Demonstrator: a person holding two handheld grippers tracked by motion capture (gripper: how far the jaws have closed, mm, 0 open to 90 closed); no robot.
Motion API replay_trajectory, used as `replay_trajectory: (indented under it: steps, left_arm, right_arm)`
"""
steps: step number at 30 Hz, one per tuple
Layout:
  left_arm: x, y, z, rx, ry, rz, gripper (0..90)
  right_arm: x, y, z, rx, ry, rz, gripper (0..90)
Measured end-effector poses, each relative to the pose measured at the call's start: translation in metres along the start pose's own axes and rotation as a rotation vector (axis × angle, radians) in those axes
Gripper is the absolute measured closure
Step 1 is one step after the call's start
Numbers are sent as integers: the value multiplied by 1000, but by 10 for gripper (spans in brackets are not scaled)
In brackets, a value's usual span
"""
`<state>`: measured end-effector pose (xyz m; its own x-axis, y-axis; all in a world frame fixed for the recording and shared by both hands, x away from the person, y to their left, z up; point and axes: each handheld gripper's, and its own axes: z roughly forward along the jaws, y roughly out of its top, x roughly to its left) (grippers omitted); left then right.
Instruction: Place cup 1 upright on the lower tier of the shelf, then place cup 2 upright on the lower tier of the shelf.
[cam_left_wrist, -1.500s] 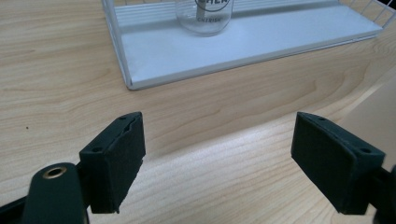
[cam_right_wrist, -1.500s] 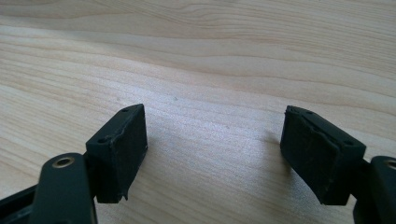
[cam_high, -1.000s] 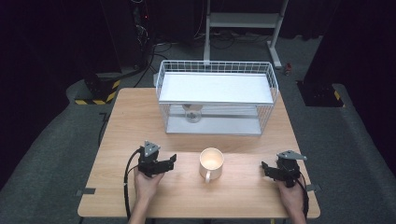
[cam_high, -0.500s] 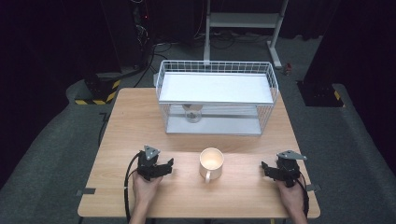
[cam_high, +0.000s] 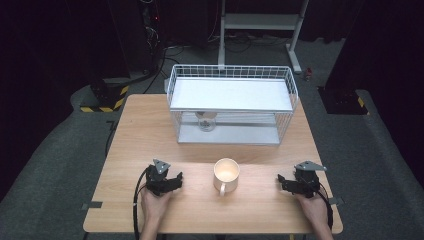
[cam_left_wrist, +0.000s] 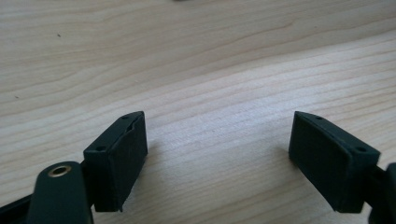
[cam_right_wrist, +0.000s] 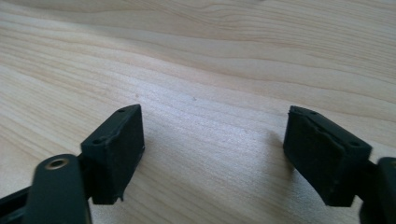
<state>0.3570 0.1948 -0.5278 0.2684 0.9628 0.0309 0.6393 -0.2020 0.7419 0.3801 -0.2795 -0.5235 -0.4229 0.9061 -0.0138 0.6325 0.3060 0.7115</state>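
High view: your two hand-held grippers rest low on the tabletop (cam_high: 150, 130), either side of the mug (cam_high: 226, 174).
Your left hand-held gripper (cam_high: 176, 181) is spread and empty; your right hand-held gripper (cam_high: 283, 182), spread over bare wood, has just been opening its jaws.

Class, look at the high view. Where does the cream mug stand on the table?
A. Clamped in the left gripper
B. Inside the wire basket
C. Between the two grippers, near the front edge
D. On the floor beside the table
C: the mug stands upright on the bare wood, apart from the left gripper and the right gripper, in front of the wire basket.
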Motion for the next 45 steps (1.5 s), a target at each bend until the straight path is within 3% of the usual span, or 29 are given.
replay_trajectory:
  steps: [4, 8, 11, 19, 26, 34, 45]
  left_arm:
    - [3, 1, 2, 13, -4, -26, 178]
    - [3, 1, 2, 15, -3, -26, 169]
    - [3, 1, 2, 13, -2, -25, 168]
    - [3, 1, 2, 13, -2, -26, 167]
    - [3, 1, 2, 13, -2, -28, 166]
    - [3, 1, 1, 14, 0, -28, 167]
    - [3, 1, 1, 14, 0, -28, 168]
  right_arm:
    - [0, 1, 1, 5, 15, -16, 153]
    - [5, 0, -1, -14, 45, -8, 155]
    - [13, -1, -5, -55, 66, -38, 152]
    - [38, -5, -10, -93, 148, -87, 146]
    - [59, -8, -14, -123, 268, -90, 144]
    - [80, -1, -11, -145, 345, -123, 133]
    - [106, 18, -11, -181, 413, -162, 114]
